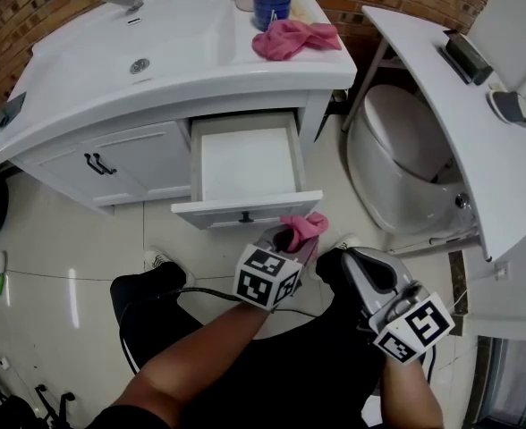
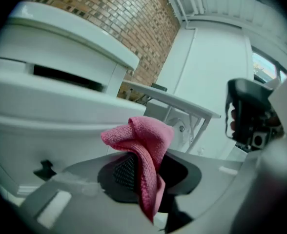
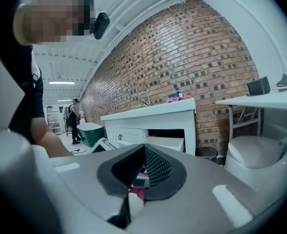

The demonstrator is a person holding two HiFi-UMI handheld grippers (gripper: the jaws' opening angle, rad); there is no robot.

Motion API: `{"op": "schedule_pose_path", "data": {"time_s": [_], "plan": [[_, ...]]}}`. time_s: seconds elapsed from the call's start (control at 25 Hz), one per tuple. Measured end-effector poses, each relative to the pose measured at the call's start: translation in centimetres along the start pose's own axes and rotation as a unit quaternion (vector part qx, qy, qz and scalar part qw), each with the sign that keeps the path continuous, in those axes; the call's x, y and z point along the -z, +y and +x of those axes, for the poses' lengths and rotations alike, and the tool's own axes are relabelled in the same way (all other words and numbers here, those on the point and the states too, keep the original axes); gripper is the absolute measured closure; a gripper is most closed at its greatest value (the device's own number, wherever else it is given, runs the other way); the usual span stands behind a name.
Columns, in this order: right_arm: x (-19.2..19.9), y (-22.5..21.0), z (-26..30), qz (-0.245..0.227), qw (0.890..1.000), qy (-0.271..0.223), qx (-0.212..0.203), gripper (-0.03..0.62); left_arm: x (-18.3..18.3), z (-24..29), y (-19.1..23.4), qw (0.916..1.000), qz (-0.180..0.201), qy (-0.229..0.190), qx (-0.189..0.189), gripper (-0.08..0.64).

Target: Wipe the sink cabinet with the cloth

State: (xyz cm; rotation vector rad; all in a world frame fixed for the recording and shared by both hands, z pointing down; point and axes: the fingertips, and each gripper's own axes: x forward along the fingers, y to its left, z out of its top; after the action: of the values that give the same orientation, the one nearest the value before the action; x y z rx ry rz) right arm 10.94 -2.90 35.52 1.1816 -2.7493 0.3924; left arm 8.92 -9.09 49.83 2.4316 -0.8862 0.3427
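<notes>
We see the big white sink cabinet (image 1: 138,164) by the brick wall. Its drawer (image 1: 245,164) is pulled out and looks bare inside. On top, by the blue cup (image 1: 271,7), lies a second cloth (image 1: 294,38), also pink, all bunched up.

Lower down are our two tools. The left gripper (image 1: 287,239) pinches the cloth (image 1: 306,227) just in front of the drawer's front. The right gripper (image 3: 143,155) is beside it, and its jaws are pressed together with nothing in them.

We think the cloth is very light and soft. It flops and folds, so it will not slip out easily, and it cannot break. Only a small part is pinched, so the loose end may drag or fold under when we rub. A good place to hold is the middle of the bunch, with a fat pad sticking out to press on the cabinet.

The cloth is pink and fuzzy, with a tiny knit look. One end puffs up over the jaws like a little hat. The other end hangs down in a thin flap.
</notes>
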Motion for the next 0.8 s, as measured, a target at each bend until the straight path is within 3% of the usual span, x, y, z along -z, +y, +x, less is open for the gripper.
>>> {"op": "schedule_pose_path", "data": {"time_s": [0.16, 0.28, 0.48, 0.8], "plan": [[-1.4, -0.1, -0.5, -0.009, 1.000, -0.015, 0.009, 0.586, -6.9, -2.5, -2.0, 0.9972, 0.006, -0.069, 0.027, 0.449], [-2.0, -0.2, -0.5, -0.003, 1.000, -0.022, 0.011, 0.586, -10.4, -2.0, -1.5, 0.9962, -0.025, -0.079, 0.028, 0.449], [-2.1, 0.6, -0.4, 0.020, 1.000, -0.021, -0.004, 0.586, -10.9, -1.5, 1.7, 0.9945, -0.094, -0.047, -0.002, 0.449], [-2.1, 1.1, 0.6, 0.022, 0.999, -0.021, -0.018, 0.586, -9.8, -6.2, 5.4, 0.9942, -0.087, -0.045, -0.045, 0.449]]}}
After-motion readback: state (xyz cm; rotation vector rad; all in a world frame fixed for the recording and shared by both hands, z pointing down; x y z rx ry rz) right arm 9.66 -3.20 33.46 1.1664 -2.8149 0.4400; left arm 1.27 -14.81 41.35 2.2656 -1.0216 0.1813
